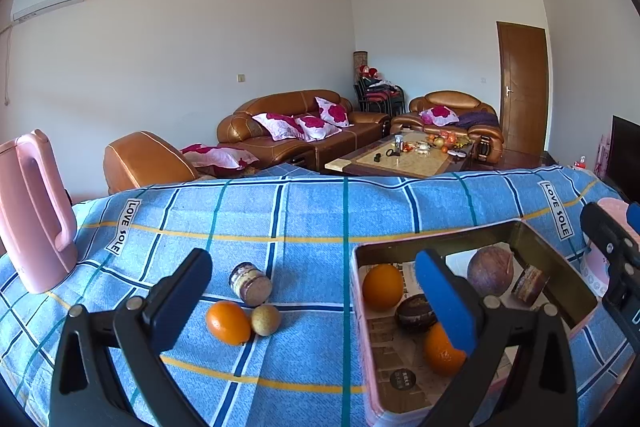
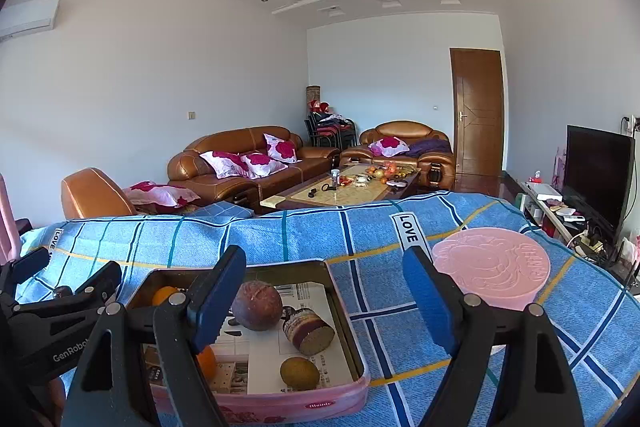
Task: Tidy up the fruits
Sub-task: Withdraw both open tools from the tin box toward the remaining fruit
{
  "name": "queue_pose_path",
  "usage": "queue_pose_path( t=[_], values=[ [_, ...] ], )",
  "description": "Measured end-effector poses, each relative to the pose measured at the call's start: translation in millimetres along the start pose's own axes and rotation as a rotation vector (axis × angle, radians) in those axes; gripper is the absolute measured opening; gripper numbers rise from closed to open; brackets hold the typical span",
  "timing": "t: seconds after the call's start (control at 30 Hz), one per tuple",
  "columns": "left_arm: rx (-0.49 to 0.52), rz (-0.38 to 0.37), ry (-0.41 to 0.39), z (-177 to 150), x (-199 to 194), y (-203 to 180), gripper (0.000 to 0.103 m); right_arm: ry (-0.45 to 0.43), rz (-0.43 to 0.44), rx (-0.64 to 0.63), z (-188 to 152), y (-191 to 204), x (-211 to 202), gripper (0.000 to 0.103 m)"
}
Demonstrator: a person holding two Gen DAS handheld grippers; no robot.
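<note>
Both claws wide and empty, left gripper over the cloth, right gripper above the tin. Two oranges and a brown fruit sit inside (jar too); one orange waits outside.

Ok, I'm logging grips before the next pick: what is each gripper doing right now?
Left gripper: open, holding nothing.
Right gripper: open, holding nothing.
</note>
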State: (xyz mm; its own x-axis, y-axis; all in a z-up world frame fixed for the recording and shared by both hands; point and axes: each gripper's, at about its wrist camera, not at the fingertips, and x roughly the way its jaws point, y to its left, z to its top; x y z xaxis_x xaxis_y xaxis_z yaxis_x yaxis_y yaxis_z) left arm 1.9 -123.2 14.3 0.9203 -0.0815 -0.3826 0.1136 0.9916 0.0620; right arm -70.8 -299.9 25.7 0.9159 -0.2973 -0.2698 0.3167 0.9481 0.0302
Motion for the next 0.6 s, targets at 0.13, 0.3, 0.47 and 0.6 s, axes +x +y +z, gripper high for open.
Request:
queue_pose_path(
  t=[0.13, 0.3, 0.47, 0.6],
  values=[
    [-0.009, -0.003, 0.009, -2, -2, 3, 0.103, -0.007, -0.037, 0.000, -2, 3, -5, 0.082],
    [-0.020, -0.001, 0.001, -4, -7, 9, 0.103, -0.002, -0.065, 0.011, -3, 3, -9, 0.082],
    [-0.012, -0.005, 0.004, -5, -10, 13, 0.103, 0.013, -0.068, 0.026, -5, 8, -16, 0.082],
    [-0.004, -0.004, -0.002, -6, -13, 16, 0.103, 0.020, -0.065, 0.019, -5, 15, -19, 0.082]
  ],
)
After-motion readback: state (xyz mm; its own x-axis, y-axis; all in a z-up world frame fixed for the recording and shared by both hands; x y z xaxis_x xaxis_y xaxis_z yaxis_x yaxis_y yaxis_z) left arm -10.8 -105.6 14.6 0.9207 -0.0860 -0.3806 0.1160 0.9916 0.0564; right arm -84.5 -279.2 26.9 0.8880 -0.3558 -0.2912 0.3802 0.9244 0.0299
